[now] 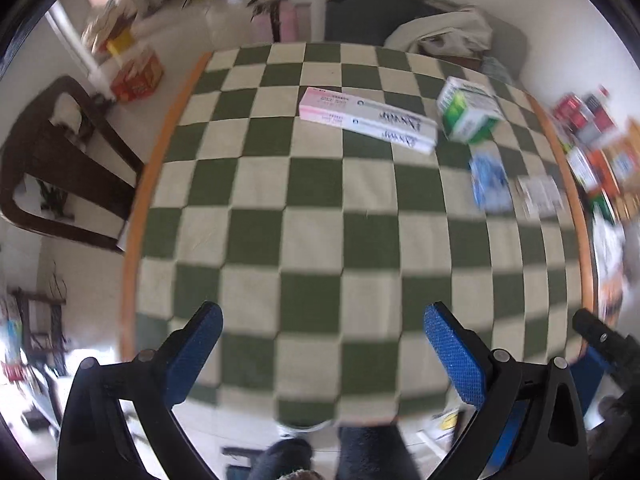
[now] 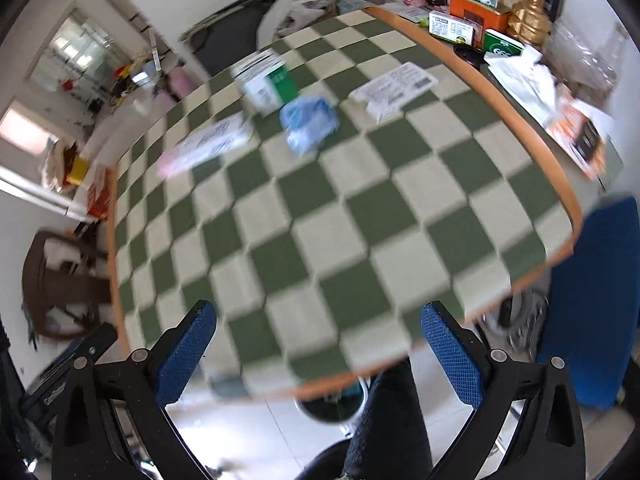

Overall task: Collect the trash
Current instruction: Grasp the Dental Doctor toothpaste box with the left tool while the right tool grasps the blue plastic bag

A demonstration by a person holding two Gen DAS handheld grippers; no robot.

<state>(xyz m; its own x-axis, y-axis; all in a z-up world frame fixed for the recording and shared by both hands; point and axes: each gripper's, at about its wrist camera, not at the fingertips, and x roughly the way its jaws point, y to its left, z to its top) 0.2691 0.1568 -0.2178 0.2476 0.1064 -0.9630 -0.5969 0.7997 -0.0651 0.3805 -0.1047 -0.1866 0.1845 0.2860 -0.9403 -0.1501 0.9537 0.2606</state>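
Note:
Several pieces of trash lie on the far part of the green-and-cream checkered table (image 1: 320, 240). A long pink-and-white box (image 1: 366, 120) lies flat; it also shows in the right wrist view (image 2: 208, 144). A green-and-white box (image 1: 468, 110) stands beside it and shows in the right wrist view (image 2: 266, 80). A crumpled blue wrapper (image 1: 490, 182) and a white printed leaflet (image 1: 540, 194) lie to the right; the right wrist view shows the wrapper (image 2: 310, 122) and the leaflet (image 2: 394, 88). My left gripper (image 1: 322, 344) and right gripper (image 2: 318, 340) are open and empty above the table's near edge.
A dark wooden chair (image 1: 60, 168) stands left of the table. Cans, boxes and papers (image 2: 480, 12) crowd a surface along the table's right edge. A blue object (image 2: 592, 300) stands at the right of the table. A round bin (image 2: 332, 404) sits on the floor below the near edge.

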